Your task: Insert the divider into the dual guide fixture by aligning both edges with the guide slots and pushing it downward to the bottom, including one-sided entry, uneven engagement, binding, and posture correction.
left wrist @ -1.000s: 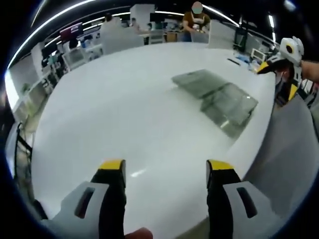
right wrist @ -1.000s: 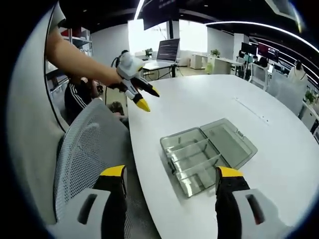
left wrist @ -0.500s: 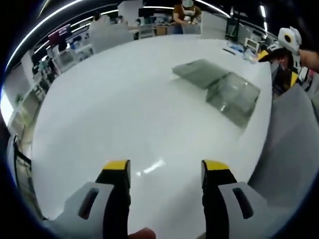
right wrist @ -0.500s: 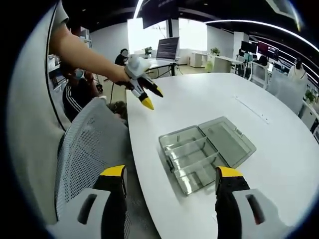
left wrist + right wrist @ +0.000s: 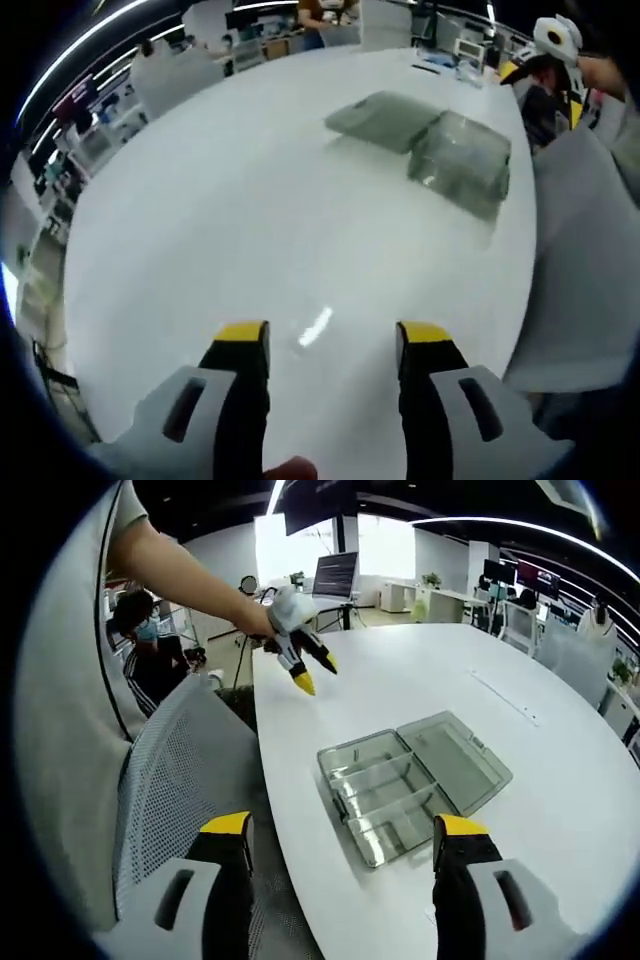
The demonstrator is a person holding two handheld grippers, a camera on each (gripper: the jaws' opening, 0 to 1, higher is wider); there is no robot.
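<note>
A clear plastic box (image 5: pixel 385 798) lies on the white table (image 5: pixel 400 690), its lid (image 5: pixel 458 763) folded open to the right. Clear partition walls (image 5: pixel 372 777) cross its inside. In the left gripper view the same box (image 5: pixel 455 160) lies far off at the upper right. My left gripper (image 5: pixel 333 336) hangs open over bare table with nothing between its jaws. It also comes into the right gripper view as the left gripper (image 5: pixel 312 672), held by a hand above the table's far left edge. My right gripper (image 5: pixel 344 827) is open, empty, and short of the box.
A grey mesh chair (image 5: pixel 175 800) stands at the table's near edge, left of the box; its back (image 5: pixel 585 250) also fills the right side of the left gripper view. A seated person (image 5: pixel 150 650) is behind it. Desks and a monitor (image 5: pixel 335 578) stand beyond.
The left gripper has moved rightward over the table edge, and its view has tilted down toward the tabletop. The right gripper and the box have stayed put.
</note>
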